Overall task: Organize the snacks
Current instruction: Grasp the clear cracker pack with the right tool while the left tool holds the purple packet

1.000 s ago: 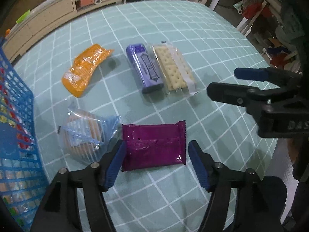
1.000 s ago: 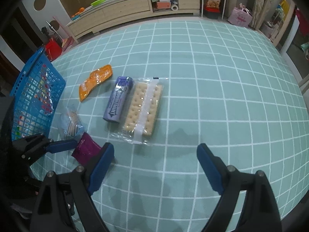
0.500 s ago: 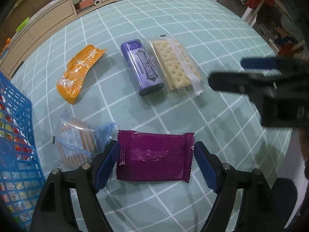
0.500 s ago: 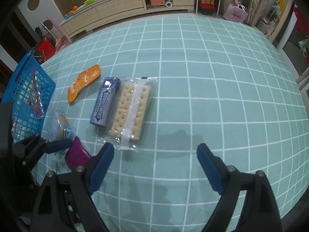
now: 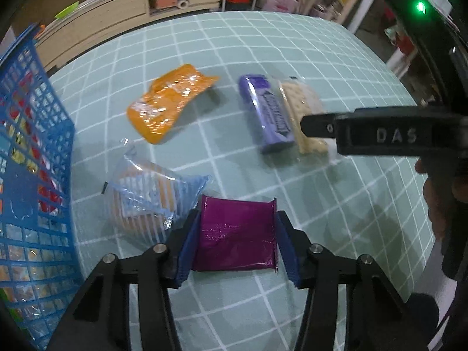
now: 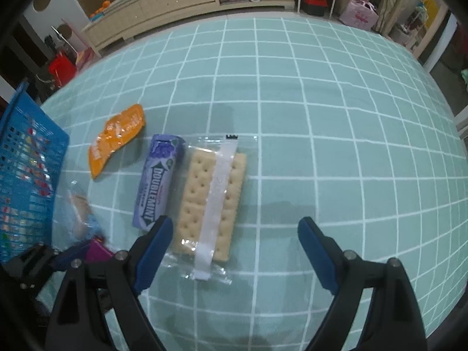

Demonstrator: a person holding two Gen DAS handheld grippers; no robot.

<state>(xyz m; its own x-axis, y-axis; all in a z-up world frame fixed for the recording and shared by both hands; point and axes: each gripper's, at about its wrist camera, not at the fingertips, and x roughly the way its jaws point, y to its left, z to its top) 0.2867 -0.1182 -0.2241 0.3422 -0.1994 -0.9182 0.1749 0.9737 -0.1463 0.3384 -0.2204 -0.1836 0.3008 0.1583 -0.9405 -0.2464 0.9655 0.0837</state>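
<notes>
Closing from both sides, the left gripper (image 5: pixel 235 239) had a magenta snack packet (image 5: pixel 236 235) between its blue fingers (image 5: pixel 188 245), the pads touching the packet's short ends and squeezing it where it lay on the teal checked surface (image 6: pixel 321 134). Just to its left sat a clear bag of round biscuits (image 5: pixel 146 199), and beyond that stood a blue mesh basket (image 5: pixel 26 158). Farther back lay an orange packet (image 5: pixel 169 105), a purple gum pack (image 6: pixel 159 181) and, touching it, a clear-wrapped cracker pack (image 6: pixel 213 199). The right gripper (image 6: pixel 232 251) hovered over the crackers' near end with its fingers wide apart and gripping nothing.
</notes>
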